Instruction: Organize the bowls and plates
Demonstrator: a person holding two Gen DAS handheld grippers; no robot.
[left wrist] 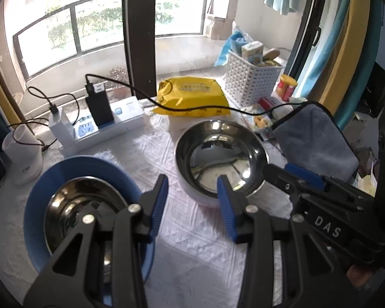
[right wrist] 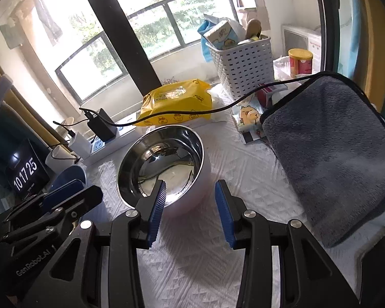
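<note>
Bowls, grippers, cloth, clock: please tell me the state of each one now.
White bowl: upright, empty.
Blue bowl: upright, empty.
Left gripper: open, holds nothing.
Right gripper: open, holds nothing.
Grey cloth: folded.
Clock: lit.

You are looking at a yellow wipes pack [left wrist: 192,96] lying by the window, a white basket [left wrist: 249,77] standing beside it, a grey towel [right wrist: 331,154] lying folded on the right, and a black charger [left wrist: 98,107] sitting in a power strip [left wrist: 110,128].
</note>
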